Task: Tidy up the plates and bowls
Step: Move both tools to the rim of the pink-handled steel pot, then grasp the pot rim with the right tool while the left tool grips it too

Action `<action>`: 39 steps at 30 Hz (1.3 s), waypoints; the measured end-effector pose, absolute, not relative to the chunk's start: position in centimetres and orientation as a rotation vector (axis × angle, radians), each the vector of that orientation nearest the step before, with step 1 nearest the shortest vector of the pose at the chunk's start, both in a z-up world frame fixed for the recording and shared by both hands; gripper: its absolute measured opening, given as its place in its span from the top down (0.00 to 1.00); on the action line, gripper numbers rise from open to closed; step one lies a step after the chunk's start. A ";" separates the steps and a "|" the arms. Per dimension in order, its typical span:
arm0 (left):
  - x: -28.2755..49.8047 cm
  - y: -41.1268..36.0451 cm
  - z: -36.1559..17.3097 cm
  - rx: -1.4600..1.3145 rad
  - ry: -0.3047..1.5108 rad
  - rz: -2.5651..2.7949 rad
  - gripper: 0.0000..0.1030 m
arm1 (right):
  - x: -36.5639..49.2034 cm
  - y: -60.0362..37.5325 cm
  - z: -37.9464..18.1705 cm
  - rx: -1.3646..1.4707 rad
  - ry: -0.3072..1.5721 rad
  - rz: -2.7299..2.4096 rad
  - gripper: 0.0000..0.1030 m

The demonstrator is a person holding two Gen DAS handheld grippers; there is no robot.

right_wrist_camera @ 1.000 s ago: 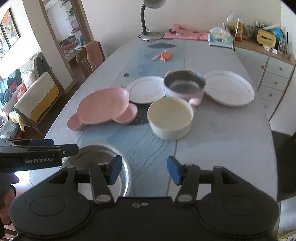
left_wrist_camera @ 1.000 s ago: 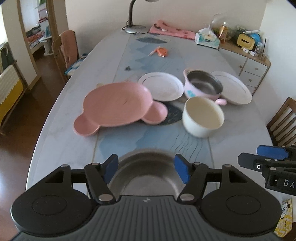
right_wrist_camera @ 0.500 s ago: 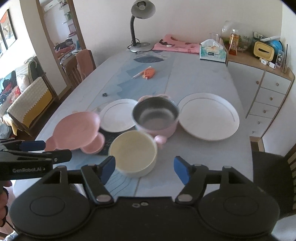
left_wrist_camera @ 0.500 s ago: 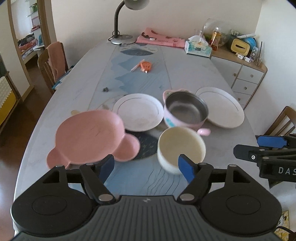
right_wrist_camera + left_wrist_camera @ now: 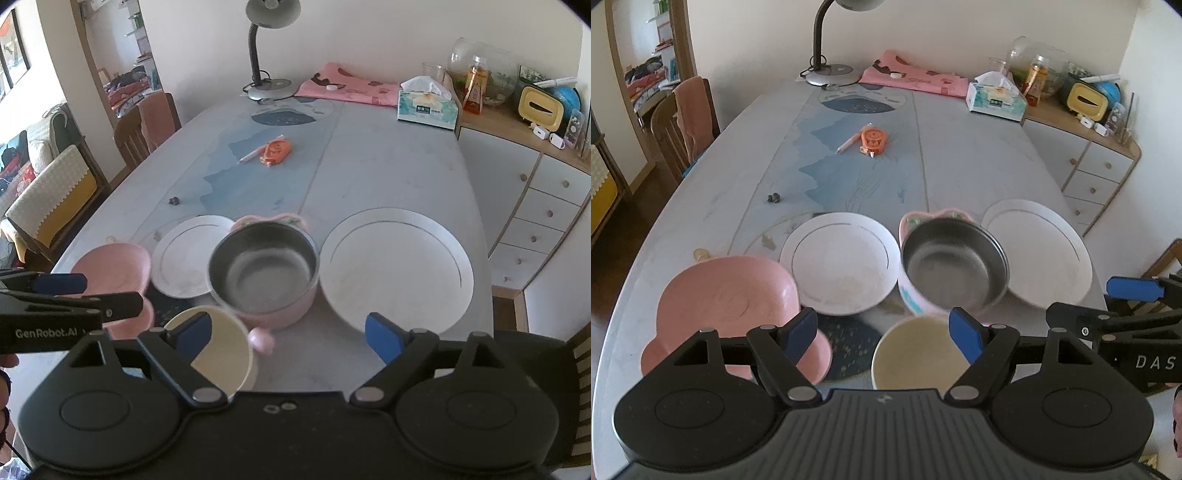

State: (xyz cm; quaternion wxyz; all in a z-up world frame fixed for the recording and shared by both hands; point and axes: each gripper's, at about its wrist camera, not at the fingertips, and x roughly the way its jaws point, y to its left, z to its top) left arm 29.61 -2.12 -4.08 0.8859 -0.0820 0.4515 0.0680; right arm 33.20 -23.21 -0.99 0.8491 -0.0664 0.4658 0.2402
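Both your claws, left gripper (image 5: 882, 330) and right gripper (image 5: 288, 334), are spread apart, empty. The round cream ceramic bowl (image 5: 916, 354) sits near the table's (image 5: 979, 162) near edge; it's stiff, breakable, probably slippery. Pinch its rim.

Two white plates (image 5: 839, 262) (image 5: 1039, 251), one pink plate (image 5: 727, 295), two bowls (image 5: 951, 269) (image 5: 916, 354)

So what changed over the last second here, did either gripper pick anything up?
No. Both grippers advanced over the table toward the dishes: the steel bowl near the edge has dropped out of view, and the cream bowl now sits just ahead of the left gripper. The right gripper now faces the pink-handled steel pot. Both stay open and empty. The pink plate and both white plates look unmoved.
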 end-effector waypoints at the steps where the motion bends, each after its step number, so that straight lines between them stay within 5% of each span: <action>1: 30.2 -2.1 -4.2 -0.175 0.942 0.140 0.24 | 33.8 -23.3 -1.2 -0.141 0.984 0.505 0.12; 16: 39.2 -2.2 -9.1 -0.206 1.059 0.135 0.24 | 41.6 -22.2 -6.2 -0.188 1.065 0.510 0.16; 30: 41.7 -2.0 -12.5 -0.244 1.120 0.169 0.25 | 44.5 -20.9 -10.0 -0.189 1.173 0.526 0.42; 39: 41.9 -1.9 -13.2 -0.256 1.140 0.172 0.52 | 44.3 -20.7 -10.2 -0.209 1.182 0.532 0.61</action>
